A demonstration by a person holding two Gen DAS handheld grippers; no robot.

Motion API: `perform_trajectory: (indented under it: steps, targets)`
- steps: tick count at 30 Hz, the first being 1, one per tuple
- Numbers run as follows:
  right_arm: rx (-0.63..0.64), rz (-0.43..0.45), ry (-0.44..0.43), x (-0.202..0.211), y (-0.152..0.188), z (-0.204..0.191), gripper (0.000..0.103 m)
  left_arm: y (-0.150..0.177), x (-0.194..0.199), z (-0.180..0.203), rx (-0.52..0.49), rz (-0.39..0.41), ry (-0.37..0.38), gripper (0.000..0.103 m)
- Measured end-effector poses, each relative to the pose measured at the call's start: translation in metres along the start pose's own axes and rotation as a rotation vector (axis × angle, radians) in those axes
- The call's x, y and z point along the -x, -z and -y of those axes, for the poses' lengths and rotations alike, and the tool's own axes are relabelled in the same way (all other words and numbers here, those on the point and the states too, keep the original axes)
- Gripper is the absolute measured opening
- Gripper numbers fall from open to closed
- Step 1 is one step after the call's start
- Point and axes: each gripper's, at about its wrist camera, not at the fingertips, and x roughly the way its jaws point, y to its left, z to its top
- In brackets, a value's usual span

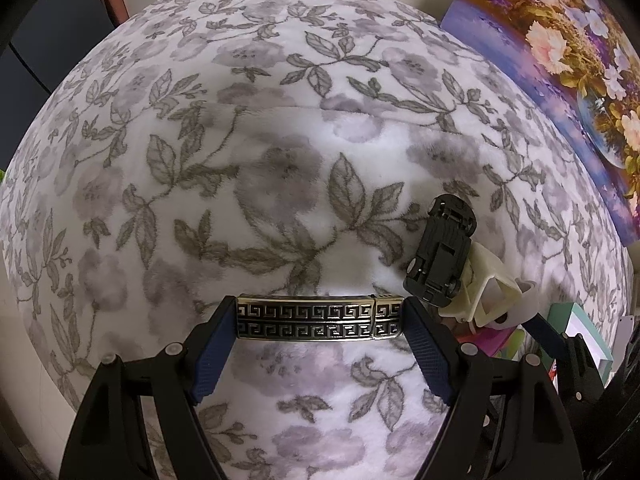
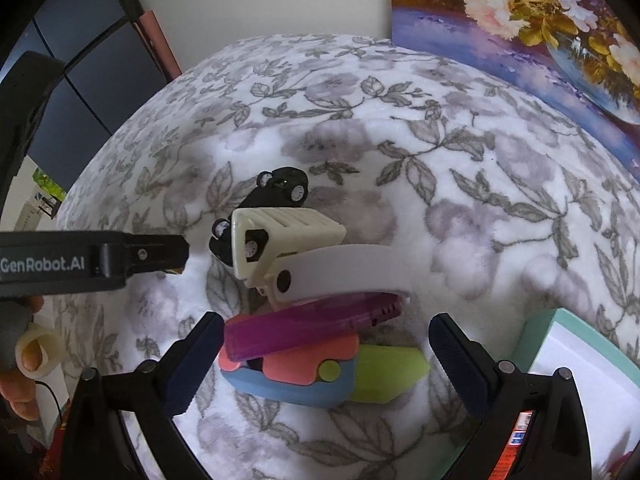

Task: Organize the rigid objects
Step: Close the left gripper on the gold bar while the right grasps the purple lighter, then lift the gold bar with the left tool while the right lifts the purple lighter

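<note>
White "GenRobot.AI" lettering runs along the left gripper [image 2: 160, 254] at the frame's left edge. At the left wrist view's lower centre, this gripper [image 1: 320, 316] clamps a key-patterned metal bar [image 1: 318, 317] endwise. The right gripper [image 2: 326, 354] gapes wide and empty around a pile of plastic toys [image 2: 316, 344] at lower centre.

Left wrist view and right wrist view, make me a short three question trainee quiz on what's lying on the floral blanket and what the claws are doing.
1. True or false: the left claw grips a patterned metal bar between its pads.
2. What lies between the right claw's open fingers? A) the pile with the purple case and the coral, blue and green toy B) the black toy car C) nothing
3. Fill in: in the left wrist view the black toy car shows its ______ to the camera.

Key: 1 true. 2 A; the pads touch none of it. 3 underside; it leans tilted on the cream clip.
</note>
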Motion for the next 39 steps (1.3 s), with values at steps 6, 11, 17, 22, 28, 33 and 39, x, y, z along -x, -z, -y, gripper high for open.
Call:
perform_trajectory:
  steps: [6, 11, 17, 22, 28, 33, 39]
  targets:
    - [-0.004, 0.014, 0.001, -0.001, 0.000, -0.001, 0.092, 0.000, 0.000, 0.000, -0.004, 0.002, 0.004, 0.082]
    - [-0.011, 0.019, -0.020, 0.002, 0.000, -0.001, 0.083, 0.001, 0.000, 0.001, -0.014, 0.003, 0.012, 0.082]
    - [-0.032, 0.010, -0.006, 0.005, 0.001, 0.002, 0.083, -0.001, 0.003, 0.000, -0.024, 0.011, 0.017, 0.082]
    - [-0.081, 0.016, 0.017, 0.017, 0.004, 0.006, 0.083, 0.002, 0.008, 0.005, -0.045, 0.018, 0.029, 0.082]
    - [-0.168, 0.041, 0.056, 0.046, 0.012, 0.013, 0.083, 0.007, 0.027, 0.017, -0.078, 0.065, 0.035, 0.082]
    - [-0.251, 0.095, 0.097, 0.086, 0.027, 0.020, 0.083, 0.019, 0.045, 0.033, -0.132, 0.109, 0.032, 0.082]
    - [-0.419, 0.115, 0.187, 0.120, 0.054, 0.045, 0.083, 0.036, 0.060, 0.054, -0.210, 0.139, 0.037, 0.082]
